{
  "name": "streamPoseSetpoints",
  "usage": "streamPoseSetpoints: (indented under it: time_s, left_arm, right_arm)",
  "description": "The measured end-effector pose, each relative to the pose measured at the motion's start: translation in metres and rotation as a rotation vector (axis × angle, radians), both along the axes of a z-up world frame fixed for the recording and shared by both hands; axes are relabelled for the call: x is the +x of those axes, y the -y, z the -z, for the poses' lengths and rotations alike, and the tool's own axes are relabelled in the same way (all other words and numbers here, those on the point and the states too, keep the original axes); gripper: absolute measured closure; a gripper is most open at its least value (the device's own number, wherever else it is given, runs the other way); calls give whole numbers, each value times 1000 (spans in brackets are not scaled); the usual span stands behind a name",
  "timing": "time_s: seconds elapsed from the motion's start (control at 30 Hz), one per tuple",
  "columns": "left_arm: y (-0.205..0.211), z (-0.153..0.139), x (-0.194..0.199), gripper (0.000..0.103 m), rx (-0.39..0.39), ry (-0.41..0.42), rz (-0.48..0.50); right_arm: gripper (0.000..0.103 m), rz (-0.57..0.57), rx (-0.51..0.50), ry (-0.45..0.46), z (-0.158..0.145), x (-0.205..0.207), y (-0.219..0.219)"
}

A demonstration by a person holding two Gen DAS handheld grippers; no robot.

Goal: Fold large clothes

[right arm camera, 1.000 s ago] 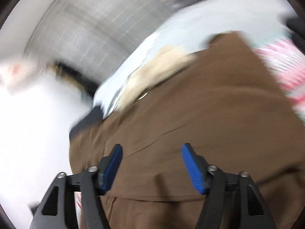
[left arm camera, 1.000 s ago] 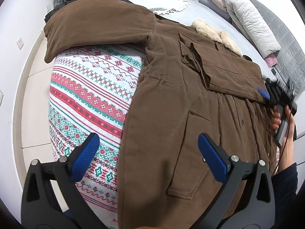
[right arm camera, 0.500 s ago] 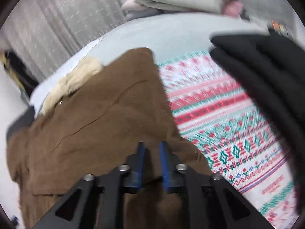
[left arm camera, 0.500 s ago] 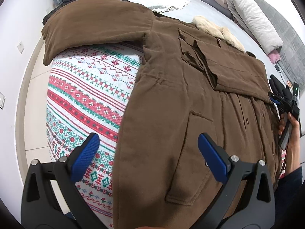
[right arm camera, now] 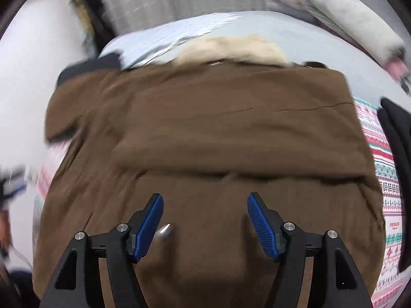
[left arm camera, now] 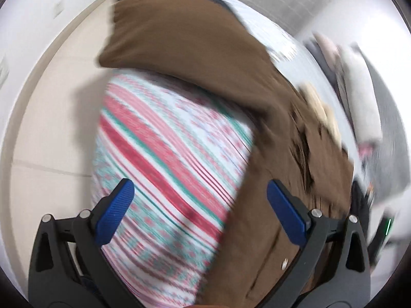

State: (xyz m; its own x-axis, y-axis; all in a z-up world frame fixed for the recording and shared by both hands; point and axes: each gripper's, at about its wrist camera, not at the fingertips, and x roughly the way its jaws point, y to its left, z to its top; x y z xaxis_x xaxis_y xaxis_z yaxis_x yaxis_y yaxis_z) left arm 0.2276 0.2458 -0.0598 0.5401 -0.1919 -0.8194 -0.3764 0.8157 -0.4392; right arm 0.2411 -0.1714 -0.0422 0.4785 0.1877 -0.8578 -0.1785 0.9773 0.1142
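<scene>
A large brown coat (right arm camera: 205, 133) with a cream fur collar (right arm camera: 231, 48) lies spread on a bed. One sleeve is folded across its chest. In the left wrist view the coat (left arm camera: 282, 154) fills the right side and its other sleeve (left arm camera: 179, 33) stretches to the upper left. My left gripper (left arm camera: 200, 210) is open and empty above the coat's left edge and the blanket. My right gripper (right arm camera: 205, 220) is open and empty just above the coat's lower body. Both views are blurred by motion.
A red, green and white patterned blanket (left arm camera: 167, 154) covers the bed under the coat and shows at the right edge of the right wrist view (right arm camera: 377, 154). Pillows (right arm camera: 346, 12) lie at the head of the bed. Beige floor (left arm camera: 51, 128) lies to the left.
My right gripper was shut half a second ago and is now open over the coat's body. My left gripper has swung left, toward the coat's edge and the outstretched sleeve.
</scene>
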Motion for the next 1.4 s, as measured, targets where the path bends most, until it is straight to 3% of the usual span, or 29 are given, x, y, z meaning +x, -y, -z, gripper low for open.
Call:
streamPoseSetpoints:
  time_s: [0.07,0.27,0.4,0.5,0.6,0.77,0.87,0.93,1.0,1.03,1.1,1.2,1.27,1.4]
  left_arm:
    - [-29,9,6,0,-57,-4,-80]
    - [-120,57,26,0,-344,0,-263]
    - [-164,83,30,2,-449,41,-381]
    - [-186,109,30,8,-587,64,-479]
    - [-184,123,47,17,-680,83,-481]
    - [-182,130,73,25,-686,112,-467]
    - [-192,132,83,41,-712,151,-493]
    - [-196,138,85,74,-736,181,-520]
    - [-197,135,87,94,-701,182,-535]
    - [-197,130,86,98,-669,184,-538]
    - [-203,113,74,98,-614,213,-581]
    - [-226,89,48,99,-640,311,-641]
    - [-234,77,45,99,-626,323,-603]
    - [-228,64,46,99,-497,289,-537]
  right_arm:
    - [34,-35,-14,13,-5,-18,-20]
    - [31,-85,124,83,-21,-78,-52]
    - [29,-124,130,114,-13,-84,-53]
    - [29,-106,119,113,-9,-77,-51]
    - [29,-61,171,84,0,-63,-45]
    - [29,-57,165,86,9,-55,-50]
    - [29,-68,148,80,13,-56,-54]
    - [29,-69,140,82,16,-55,-56]
    - [29,-69,139,85,16,-54,-56]
    - [29,-71,142,85,17,-53,-57]
    - [29,-79,156,92,16,-49,-59]
    - [29,-73,191,82,17,-40,-60]
    - [29,-54,214,63,19,-32,-62]
    - [29,-62,218,51,18,-17,-83]
